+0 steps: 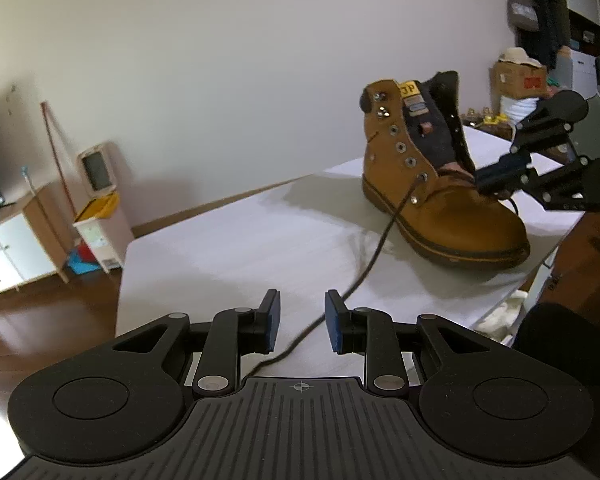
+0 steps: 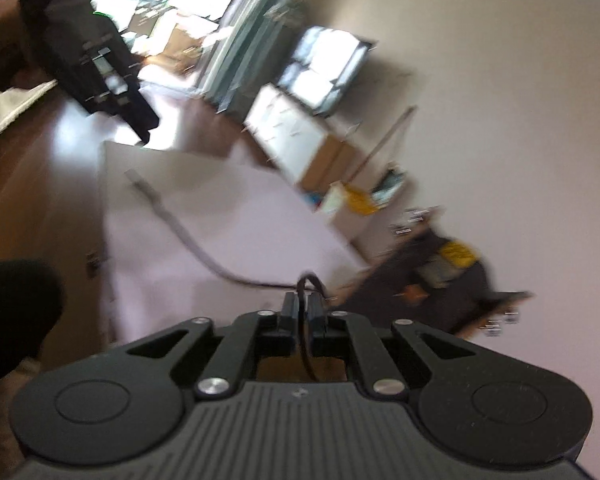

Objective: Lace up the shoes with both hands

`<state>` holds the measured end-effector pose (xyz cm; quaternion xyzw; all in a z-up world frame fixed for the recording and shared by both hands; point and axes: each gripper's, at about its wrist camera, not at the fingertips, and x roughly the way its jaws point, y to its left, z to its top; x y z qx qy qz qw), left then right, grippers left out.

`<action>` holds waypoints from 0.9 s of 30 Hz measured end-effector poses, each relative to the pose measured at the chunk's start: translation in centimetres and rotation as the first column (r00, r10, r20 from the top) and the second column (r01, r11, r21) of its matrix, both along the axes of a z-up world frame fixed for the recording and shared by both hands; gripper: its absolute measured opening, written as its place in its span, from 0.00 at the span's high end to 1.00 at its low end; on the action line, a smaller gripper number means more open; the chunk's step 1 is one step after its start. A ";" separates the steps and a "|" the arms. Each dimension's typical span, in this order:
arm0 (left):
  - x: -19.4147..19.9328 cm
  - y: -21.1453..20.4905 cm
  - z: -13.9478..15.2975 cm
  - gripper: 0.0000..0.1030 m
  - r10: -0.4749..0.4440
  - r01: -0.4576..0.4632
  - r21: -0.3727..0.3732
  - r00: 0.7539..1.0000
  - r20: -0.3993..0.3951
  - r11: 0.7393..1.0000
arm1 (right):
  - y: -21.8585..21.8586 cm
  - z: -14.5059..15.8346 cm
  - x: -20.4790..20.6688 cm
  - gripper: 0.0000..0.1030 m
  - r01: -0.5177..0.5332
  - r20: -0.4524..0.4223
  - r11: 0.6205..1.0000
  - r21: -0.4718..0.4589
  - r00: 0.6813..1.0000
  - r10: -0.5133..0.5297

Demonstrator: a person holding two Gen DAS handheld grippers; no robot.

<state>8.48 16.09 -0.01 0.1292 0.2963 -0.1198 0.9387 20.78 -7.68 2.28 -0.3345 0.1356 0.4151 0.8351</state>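
L gripper [image 1: 302, 322] nearest, pads spread, dark lace [image 1: 374, 254] running slack between them, touching neither. Lace leads across white table [image 1: 220, 240] to lowest eyelet of tan boot [image 1: 432, 184], upright near far R edge. R gripper [image 2: 303, 312] at boot's vamp, nearly closed, pinching the lace's other strand; view blurred.

The right wrist view is motion-blurred, smearing the boot [image 2: 440, 280], whose toe is hidden behind the gripper body

upright tan boot [image 1: 440, 184], dark lace [image 1: 374, 256] trailing
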 end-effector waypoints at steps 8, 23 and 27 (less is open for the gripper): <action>2.0 -3.5 0.1 0.74 -0.181 0.184 -0.067 0.982 0.047 0.981 | -3.8 0.2 -2.8 0.86 0.047 -0.141 0.996 0.074 0.989 -0.036; 8.8 -16.2 -2.2 0.76 -0.581 0.583 0.033 0.812 -0.059 0.812 | -12.0 -1.5 0.9 0.81 0.295 -0.183 0.947 0.124 0.945 -0.270; 9.5 -18.3 -3.0 0.77 -0.614 0.624 0.073 0.780 -0.121 0.778 | -12.8 -2.1 1.5 0.80 0.305 -0.204 0.940 0.151 0.940 -0.273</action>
